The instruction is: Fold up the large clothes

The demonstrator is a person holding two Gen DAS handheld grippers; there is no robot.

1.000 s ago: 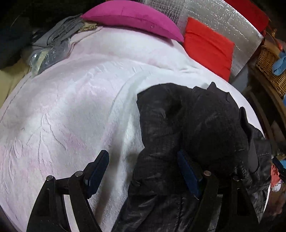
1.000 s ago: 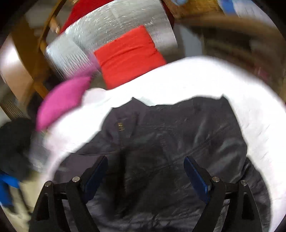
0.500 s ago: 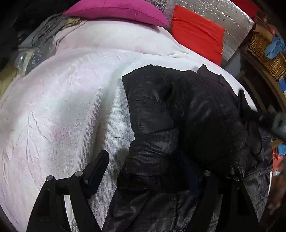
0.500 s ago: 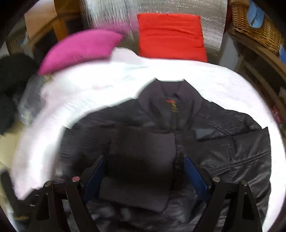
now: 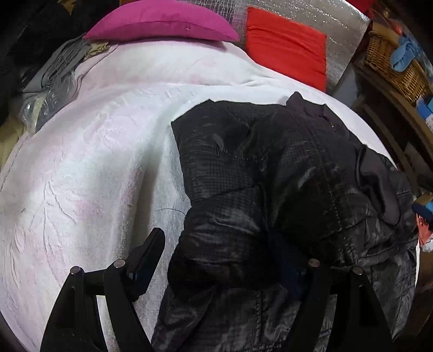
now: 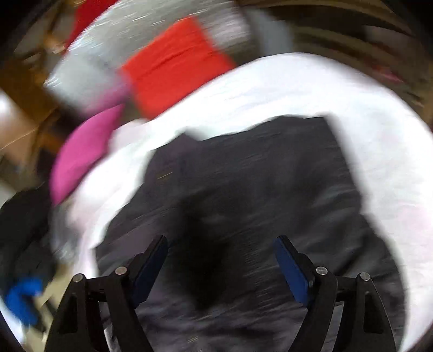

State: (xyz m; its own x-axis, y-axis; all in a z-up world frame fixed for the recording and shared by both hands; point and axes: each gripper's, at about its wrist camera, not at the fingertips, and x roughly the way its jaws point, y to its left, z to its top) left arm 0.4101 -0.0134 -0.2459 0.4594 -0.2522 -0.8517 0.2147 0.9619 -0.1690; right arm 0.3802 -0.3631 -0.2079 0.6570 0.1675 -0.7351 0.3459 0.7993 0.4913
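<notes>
A large black quilted jacket [image 5: 284, 195] lies on a white-pink blanket [image 5: 89, 168], its left sleeve folded across the body. My left gripper [image 5: 219, 260] is open and hovers low over the jacket's left edge; its right finger is half hidden by the dark fabric. In the blurred right wrist view the jacket [image 6: 257, 203] fills the middle. My right gripper [image 6: 220, 260] is open and empty above it.
A magenta pillow [image 5: 162, 23] and a red cushion [image 5: 286, 46] lie at the head of the bed against a silver sheet. Grey clothes [image 5: 54, 78] sit at the far left. A wicker basket [image 5: 392, 65] stands on shelving to the right.
The left gripper has drawn back slightly from the jacket and stays open. The right gripper has swung sideways over the jacket, with the view now motion-blurred.
</notes>
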